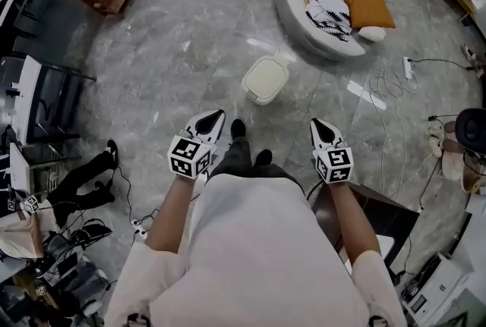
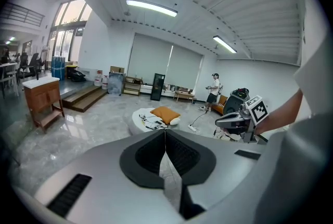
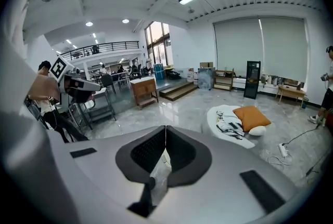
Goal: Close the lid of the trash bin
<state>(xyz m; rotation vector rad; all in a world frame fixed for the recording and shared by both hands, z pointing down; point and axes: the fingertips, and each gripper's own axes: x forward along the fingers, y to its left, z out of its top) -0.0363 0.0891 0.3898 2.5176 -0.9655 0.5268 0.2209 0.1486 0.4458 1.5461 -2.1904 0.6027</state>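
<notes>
Left gripper [image 1: 215, 115]: jaws pressed together, nothing held between them — seen at eleven o'clock of the person's shoes.
Right gripper [image 1: 317, 123]: jaws likewise closed tight, empty.
Trash bin [image 1: 266, 80]: set on the grey floor [image 1: 190, 52] at twelve o'clock, beyond both grippers, untouched — cream lid lying flat.
Orange cushion [image 1: 364, 2]: spotted at one o'clock, past the bin.

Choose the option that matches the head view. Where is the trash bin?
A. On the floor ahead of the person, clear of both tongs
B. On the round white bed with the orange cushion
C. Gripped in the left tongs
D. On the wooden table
A: the trash bin stands on the grey floor ahead of the person's feet, apart from the left tongs and the right tongs, both shut on nothing.
</notes>
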